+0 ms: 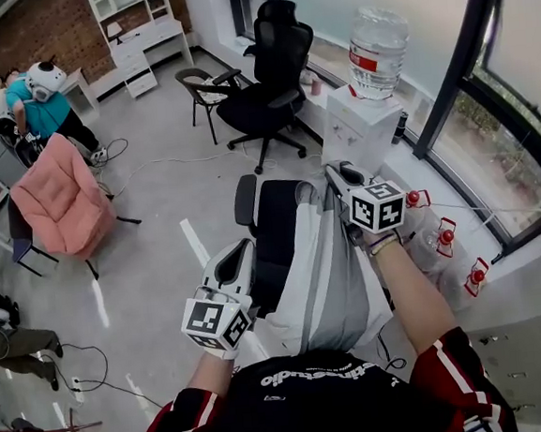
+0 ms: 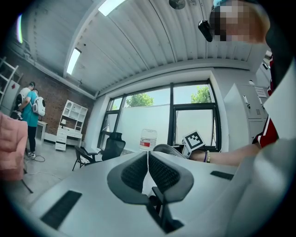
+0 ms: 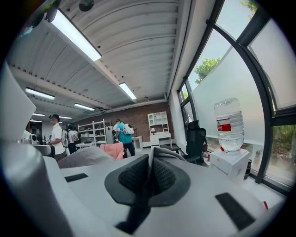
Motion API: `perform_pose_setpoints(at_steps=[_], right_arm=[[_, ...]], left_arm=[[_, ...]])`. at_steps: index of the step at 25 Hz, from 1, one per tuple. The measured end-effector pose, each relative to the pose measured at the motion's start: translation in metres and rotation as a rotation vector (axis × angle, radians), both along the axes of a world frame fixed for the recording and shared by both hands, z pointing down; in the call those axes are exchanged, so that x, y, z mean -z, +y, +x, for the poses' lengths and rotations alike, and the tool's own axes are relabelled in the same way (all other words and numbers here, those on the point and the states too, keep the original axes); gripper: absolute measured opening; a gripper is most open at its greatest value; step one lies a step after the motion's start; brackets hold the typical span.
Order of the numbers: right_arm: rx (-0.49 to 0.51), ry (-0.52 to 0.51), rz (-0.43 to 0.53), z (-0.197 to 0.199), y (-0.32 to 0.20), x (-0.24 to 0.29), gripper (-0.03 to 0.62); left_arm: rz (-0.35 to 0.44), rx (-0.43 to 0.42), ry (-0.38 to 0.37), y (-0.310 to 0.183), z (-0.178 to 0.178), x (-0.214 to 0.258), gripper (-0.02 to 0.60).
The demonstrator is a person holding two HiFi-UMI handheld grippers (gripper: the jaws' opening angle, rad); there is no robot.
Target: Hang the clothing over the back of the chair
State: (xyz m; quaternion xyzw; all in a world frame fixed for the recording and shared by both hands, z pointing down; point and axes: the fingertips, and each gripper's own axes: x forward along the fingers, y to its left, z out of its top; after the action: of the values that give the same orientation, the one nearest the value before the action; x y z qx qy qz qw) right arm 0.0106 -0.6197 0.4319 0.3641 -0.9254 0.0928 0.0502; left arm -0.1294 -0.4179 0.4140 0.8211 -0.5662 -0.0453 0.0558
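Your right claw [image 1: 334, 176], at 1 o'clock, clenches the grey clothing [image 1: 327, 271] draped on the chair [image 1: 273, 221]; your left claw [image 1: 243, 252], at 7 o'clock, is pressed closed

We're in an open-plan office: black office chairs [image 1: 271, 64], white shelving [image 1: 139, 29], a water dispenser [image 1: 366, 98], brick wall [image 1: 33, 33], big windows [image 1: 488, 116].
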Motion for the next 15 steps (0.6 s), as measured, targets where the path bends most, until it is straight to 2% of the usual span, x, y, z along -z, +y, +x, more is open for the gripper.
perform_pose_setpoints(at_steps=[10, 15], right_arm=[[0.091, 0.048, 0.006, -0.01, 0.021, -0.03, 0.023], [0.176, 0.132, -0.027, -0.009, 0.031, -0.046, 0.035]], left_arm=[[0.007, 0.017, -0.007, -0.001, 0.002, -0.006, 0.027], [0.015, 0.011, -0.017, -0.005, 0.01, -0.005, 0.026]])
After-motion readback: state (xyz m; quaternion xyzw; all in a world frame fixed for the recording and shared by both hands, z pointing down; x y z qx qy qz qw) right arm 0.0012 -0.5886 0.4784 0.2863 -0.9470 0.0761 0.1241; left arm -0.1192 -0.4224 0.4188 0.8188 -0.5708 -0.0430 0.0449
